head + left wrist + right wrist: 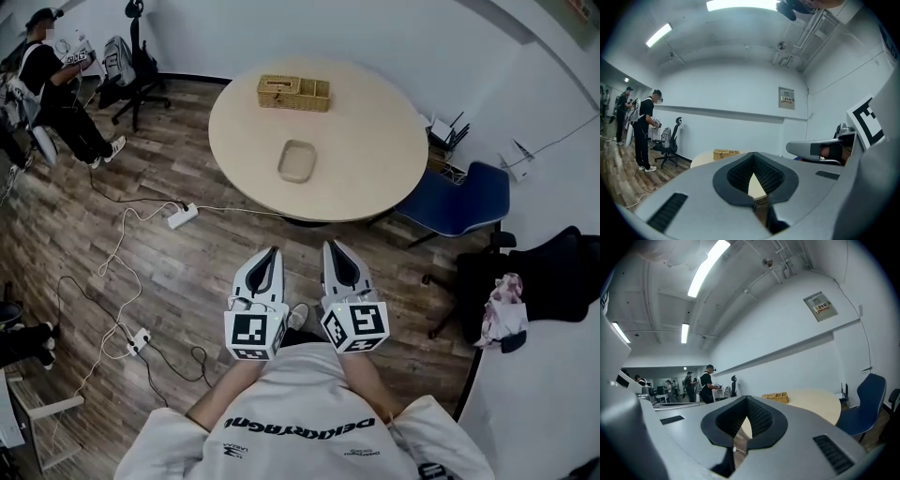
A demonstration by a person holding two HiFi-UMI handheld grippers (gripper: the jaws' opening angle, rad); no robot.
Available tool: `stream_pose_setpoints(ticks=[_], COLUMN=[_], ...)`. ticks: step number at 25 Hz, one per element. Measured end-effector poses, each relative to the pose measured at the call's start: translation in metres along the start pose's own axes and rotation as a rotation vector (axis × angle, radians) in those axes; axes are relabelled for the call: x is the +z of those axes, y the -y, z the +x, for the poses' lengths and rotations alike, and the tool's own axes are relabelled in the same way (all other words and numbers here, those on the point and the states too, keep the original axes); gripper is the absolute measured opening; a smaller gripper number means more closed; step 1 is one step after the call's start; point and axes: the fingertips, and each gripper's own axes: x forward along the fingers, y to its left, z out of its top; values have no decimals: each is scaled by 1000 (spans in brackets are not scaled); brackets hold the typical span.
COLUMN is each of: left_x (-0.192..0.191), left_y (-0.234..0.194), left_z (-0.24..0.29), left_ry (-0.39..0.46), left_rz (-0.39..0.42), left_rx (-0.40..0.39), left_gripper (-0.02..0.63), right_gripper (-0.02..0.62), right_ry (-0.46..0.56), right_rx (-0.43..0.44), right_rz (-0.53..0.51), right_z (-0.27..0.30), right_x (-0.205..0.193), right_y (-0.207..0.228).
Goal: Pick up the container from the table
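A shallow beige container [297,160] with rounded corners lies near the middle of the round beige table [375,141]. Both grippers hover over the wooden floor, short of the table's near edge and well apart from the container. The left gripper [275,251] is shut with nothing in it, and the right gripper [330,246] beside it is also shut and empty. In the left gripper view the jaws [753,154] meet at their tips and cover most of the table. The right gripper view shows its jaws [746,398] meeting the same way. The container is hidden in both gripper views.
A wicker basket [293,92] stands at the table's far edge. A blue chair [459,199] sits at the table's right, and a black chair [553,267] with a cloth stands further right. A power strip [183,217] and cables lie on the floor at left. A person [56,80] stands far left.
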Motion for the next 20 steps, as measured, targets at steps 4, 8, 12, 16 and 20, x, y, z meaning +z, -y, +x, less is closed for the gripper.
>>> stream_pose_setpoints(ticks=[4,8,12,16,20], left_x=[-2,-12,-20,-30,-42], left_y=[-16,-25,-29,-35,-49], left_z=[48,84,105,119,139], left_ry=[-15,-41,-81,-123,-151], left_rz=[6,4,-3,-5,-16], left_rx=[-5,6,11,15,17], left_gripper=[15,15,15,15,15], right_gripper=[32,32,32,32,32], right_ry=[-10,-26,-61,-94,-130], right_rx=[11,3,-14,-23,-29], right_rz=[8,33,58,79,87], right_z=[46,77,94,110,132], right_x=[1,-6,-15,-25,-39], right_y=[22,49,67,76,81])
